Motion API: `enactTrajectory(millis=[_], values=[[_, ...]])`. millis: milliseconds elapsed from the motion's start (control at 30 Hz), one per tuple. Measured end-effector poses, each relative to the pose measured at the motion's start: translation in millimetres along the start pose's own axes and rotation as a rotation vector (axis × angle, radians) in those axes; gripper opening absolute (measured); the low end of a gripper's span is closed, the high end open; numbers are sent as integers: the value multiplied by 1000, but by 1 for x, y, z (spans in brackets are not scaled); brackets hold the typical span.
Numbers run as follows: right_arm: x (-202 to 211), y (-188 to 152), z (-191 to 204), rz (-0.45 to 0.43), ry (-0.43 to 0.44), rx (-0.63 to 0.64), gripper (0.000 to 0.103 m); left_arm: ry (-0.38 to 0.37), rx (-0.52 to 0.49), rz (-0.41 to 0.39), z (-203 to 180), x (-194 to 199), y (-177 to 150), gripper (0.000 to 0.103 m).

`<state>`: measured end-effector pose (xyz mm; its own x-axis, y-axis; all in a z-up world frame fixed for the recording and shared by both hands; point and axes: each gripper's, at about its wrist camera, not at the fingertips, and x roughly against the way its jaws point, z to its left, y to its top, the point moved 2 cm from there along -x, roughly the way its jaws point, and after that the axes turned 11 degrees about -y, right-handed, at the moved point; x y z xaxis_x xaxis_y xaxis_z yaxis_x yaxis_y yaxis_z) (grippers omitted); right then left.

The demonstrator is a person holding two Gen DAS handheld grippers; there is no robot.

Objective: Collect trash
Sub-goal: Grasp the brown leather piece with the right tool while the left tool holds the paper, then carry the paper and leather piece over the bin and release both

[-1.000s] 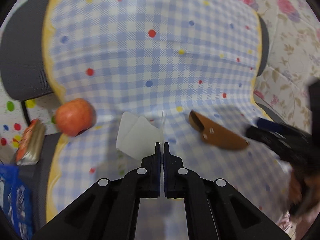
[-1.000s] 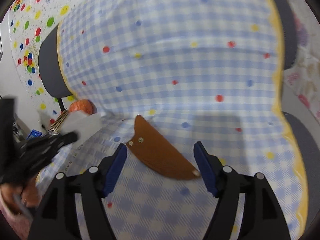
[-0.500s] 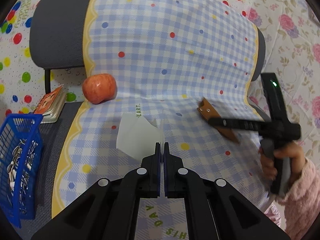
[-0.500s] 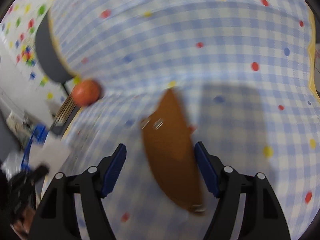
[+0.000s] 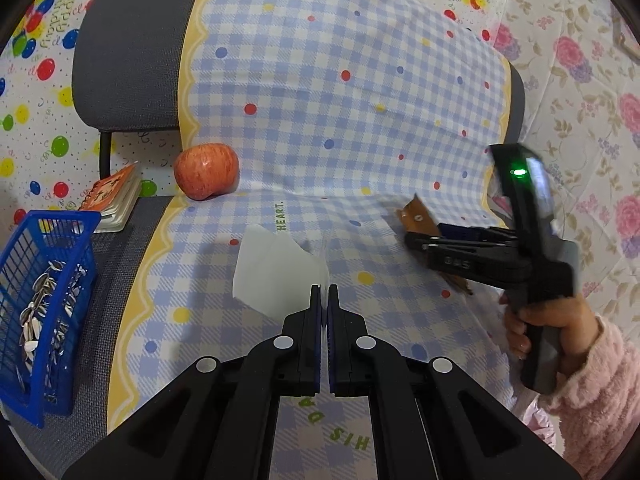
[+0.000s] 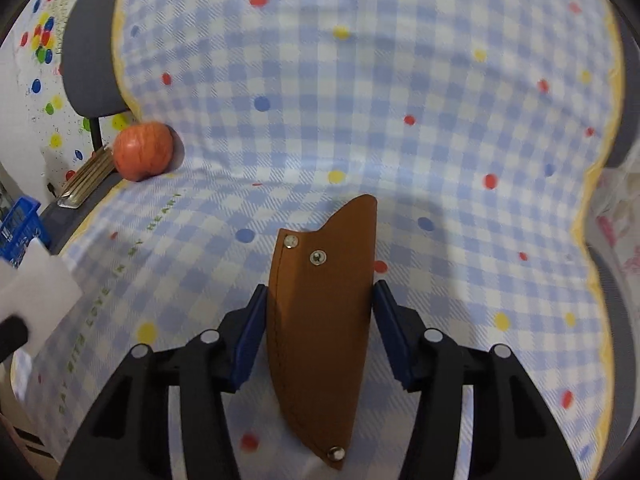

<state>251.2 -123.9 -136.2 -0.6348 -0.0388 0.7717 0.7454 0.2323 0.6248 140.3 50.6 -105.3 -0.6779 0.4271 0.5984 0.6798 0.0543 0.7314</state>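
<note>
In the left wrist view the left gripper (image 5: 324, 294) fills the bottom centre, its 2 jaws pressed together on the edge of a white paper scrap (image 5: 276, 270) that sticks out toward the upper left over the blue checked cloth (image 5: 360, 80). At the right edge of that view a hand (image 5: 540, 320) in a pink fuzzy sleeve (image 5: 592, 384) holds the right gripper (image 5: 416, 240). In the right wrist view the right gripper (image 6: 318, 308) rises from the bottom centre, its jaws closing around a brown leather sheath (image 6: 320, 320) that lies on the cloth between the 2 blue pads (image 6: 250, 344); whether they press it yet I cannot tell. Further off, at the left of the left wrist view, stands a blue basket (image 5: 44, 300) holding sunflower-seed shells. Beyond it lie a small notebook (image 5: 114, 200) and a red apple (image 5: 206, 170) at the fold of the cloth, before a grey chair back (image 5: 132, 52).
</note>
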Motion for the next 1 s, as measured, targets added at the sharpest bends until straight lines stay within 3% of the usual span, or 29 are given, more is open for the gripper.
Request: enactTrajectory(millis=[267, 467, 800, 1000], values=[[102, -46, -23, -91, 139, -151, 52, -95, -42, -5, -25, 16, -14, 3], [146, -94, -34, -115, 157, -227, 52, -155, -137, 1, -67, 29, -35, 3], [192, -168, -70, -138, 71, -361, 53, -263, -290, 85, -153, 32, -82, 3], [226, -224, -108, -149, -75, -443, 53, -377, -375, 153, -209, 25, -112, 3]])
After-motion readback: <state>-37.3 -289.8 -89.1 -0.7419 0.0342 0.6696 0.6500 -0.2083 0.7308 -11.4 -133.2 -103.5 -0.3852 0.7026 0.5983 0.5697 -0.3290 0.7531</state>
